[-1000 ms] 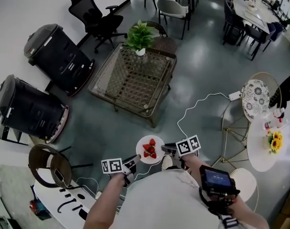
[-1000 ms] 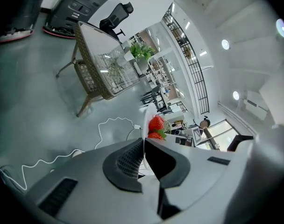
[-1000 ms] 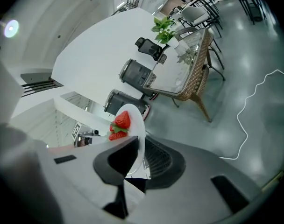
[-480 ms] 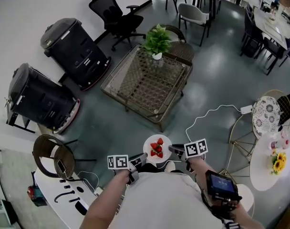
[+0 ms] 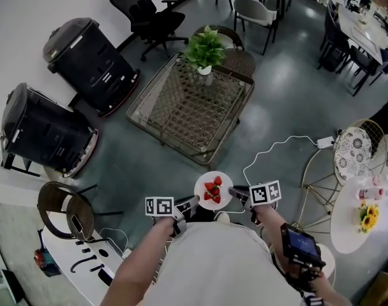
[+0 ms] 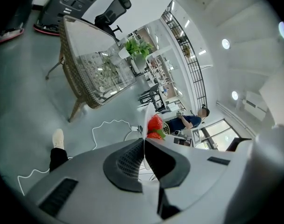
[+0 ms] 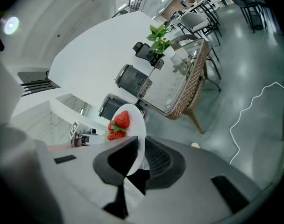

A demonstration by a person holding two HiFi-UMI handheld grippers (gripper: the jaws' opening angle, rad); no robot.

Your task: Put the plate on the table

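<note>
A small white plate (image 5: 222, 181) carrying strawberries (image 5: 213, 190) is held in the air in front of me, above the grey floor. My left gripper (image 5: 194, 201) is shut on the plate's left rim and my right gripper (image 5: 231, 190) is shut on its right rim. In the left gripper view the plate's edge (image 6: 145, 125) runs between the dark pads, with the strawberries (image 6: 154, 125) just beyond. The right gripper view shows the plate (image 7: 133, 125) pinched the same way, strawberries (image 7: 119, 123) on top. The glass-topped wicker table (image 5: 191, 104) stands ahead, a potted plant (image 5: 205, 48) at its far edge.
Two black machines (image 5: 85, 56) (image 5: 37, 136) stand at the left by a black office chair (image 5: 146, 14). A white cable (image 5: 277, 146) snakes over the floor to the right. A round white table (image 5: 363, 212) with flowers and a metal chair (image 5: 350, 152) stand at the right.
The plate and both grippers have stayed together in front of me while the view shifted; the wicker table now sits slightly closer and more central.
</note>
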